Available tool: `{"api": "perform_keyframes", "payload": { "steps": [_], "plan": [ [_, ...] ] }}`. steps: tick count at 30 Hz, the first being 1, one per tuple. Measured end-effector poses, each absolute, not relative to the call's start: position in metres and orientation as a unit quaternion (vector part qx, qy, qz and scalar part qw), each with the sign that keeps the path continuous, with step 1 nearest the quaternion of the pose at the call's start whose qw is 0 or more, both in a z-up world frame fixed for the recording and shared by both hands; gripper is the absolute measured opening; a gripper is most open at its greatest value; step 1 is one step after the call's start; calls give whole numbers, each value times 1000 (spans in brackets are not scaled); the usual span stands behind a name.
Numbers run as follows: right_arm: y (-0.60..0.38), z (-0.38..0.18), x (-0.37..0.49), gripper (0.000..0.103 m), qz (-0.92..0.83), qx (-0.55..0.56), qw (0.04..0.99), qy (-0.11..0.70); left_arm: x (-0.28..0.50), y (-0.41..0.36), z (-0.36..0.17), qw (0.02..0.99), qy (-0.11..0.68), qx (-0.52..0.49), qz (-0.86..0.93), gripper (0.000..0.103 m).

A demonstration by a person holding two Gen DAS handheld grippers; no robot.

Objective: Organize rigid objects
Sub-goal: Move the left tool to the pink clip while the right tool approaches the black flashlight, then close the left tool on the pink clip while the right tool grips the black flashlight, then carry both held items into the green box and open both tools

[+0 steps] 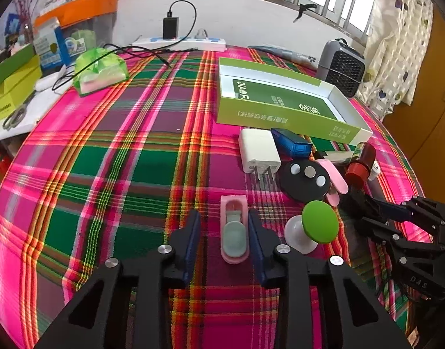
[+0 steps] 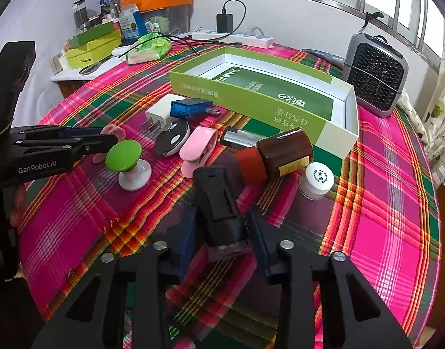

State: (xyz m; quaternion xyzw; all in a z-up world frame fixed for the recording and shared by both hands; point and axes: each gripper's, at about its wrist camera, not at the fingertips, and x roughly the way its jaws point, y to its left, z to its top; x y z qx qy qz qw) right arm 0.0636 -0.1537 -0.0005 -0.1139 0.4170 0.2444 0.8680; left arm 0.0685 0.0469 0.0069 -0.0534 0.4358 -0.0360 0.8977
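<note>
A small pink case [image 1: 234, 232] lies on the plaid cloth between the fingers of my left gripper [image 1: 223, 215]. The right pad is at its side, and a gap shows on the left, so the jaws are open. My right gripper [image 2: 222, 213] straddles a black clip-on device [image 2: 219, 203] with the pads very close to its sides; contact is unclear. An open green box [image 2: 245, 101] stands behind a cluster: white charger [image 1: 258, 151], blue USB stick [image 1: 292, 142], black round remote [image 1: 305, 180], pink clip [image 2: 197, 148], green-topped knob [image 1: 319, 221], brown bottle [image 2: 280, 151] and white-capped jar [image 2: 315, 181].
A grey fan heater [image 2: 376, 78] stands at the back right beside the box. A power strip [image 1: 178, 43] with a black plug and cable lies along the far wall. A green tissue pack [image 1: 100, 69], stacked boxes and scissors [image 1: 16, 113] crowd the far left.
</note>
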Motion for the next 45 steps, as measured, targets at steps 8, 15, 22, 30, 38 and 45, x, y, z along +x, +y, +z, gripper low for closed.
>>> {"api": "perform_keyframes", "payload": {
  "steps": [8,15,22,30,38,45],
  "plan": [
    [-156,0,64,29,239,-112,870,417,68,44,7,897,437,-47,-46,17],
    [-157,5,61,29,240,-105,873,411,67,43,8,898,435,-44,-46,17],
    [-157,15,56,29,244,-97,878,400,65,45,19,901,429,-39,-46,17],
    [-161,33,62,29,234,-82,888,387,79,41,43,908,414,-25,-56,17],
    [-169,56,86,29,205,-74,901,374,114,36,61,911,405,-24,-73,17],
    [-174,64,122,29,179,-69,904,381,153,25,67,910,405,-10,-86,17]
  ]
}}
